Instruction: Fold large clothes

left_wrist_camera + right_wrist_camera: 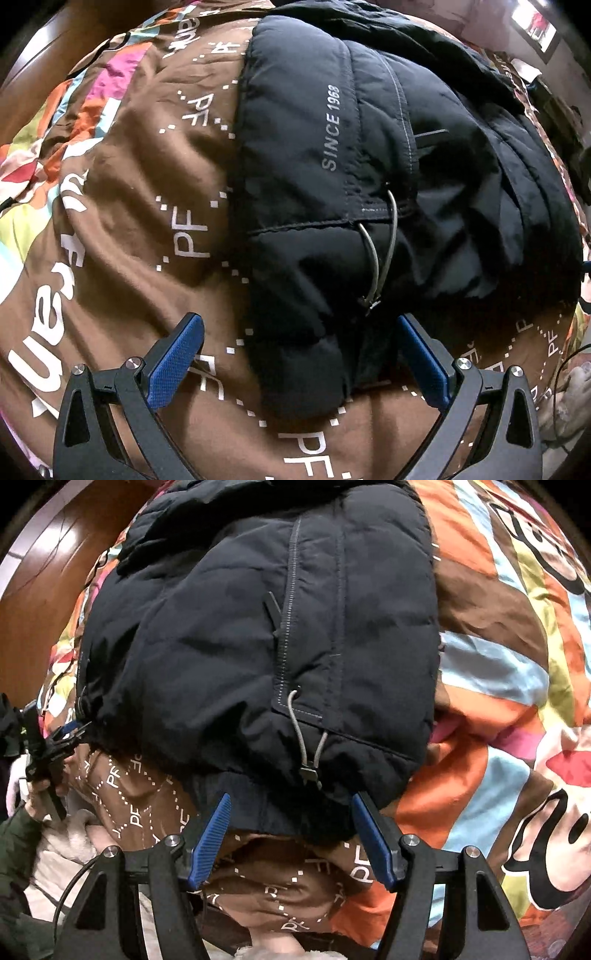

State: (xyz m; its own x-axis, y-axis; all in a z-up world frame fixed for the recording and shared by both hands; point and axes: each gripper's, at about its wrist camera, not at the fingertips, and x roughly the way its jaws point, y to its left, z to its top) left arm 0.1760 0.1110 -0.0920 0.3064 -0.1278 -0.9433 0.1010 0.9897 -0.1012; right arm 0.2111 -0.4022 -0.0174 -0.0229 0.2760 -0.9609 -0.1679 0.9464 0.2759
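A black padded jacket (332,155) printed "SINCE 1968" lies folded into a thick bundle on a brown bedspread (140,206). A grey drawcord loop (384,254) hangs at its hem. My left gripper (301,332) is open just above the bundle's near hem, its blue pads either side of the corner and holding nothing. In the right wrist view the same jacket (229,627) fills the centre, with its drawcord (306,738) near the hem. My right gripper (290,808) is open at the hem edge and empty. The left gripper (55,738) shows at the far left there.
The bedspread (517,646) has brown "PF" patterned areas and bright orange, blue and pink patches. A wooden door or panel (55,572) stands beyond the bed. White fleecy fabric (66,849) and a cable lie at the near edge.
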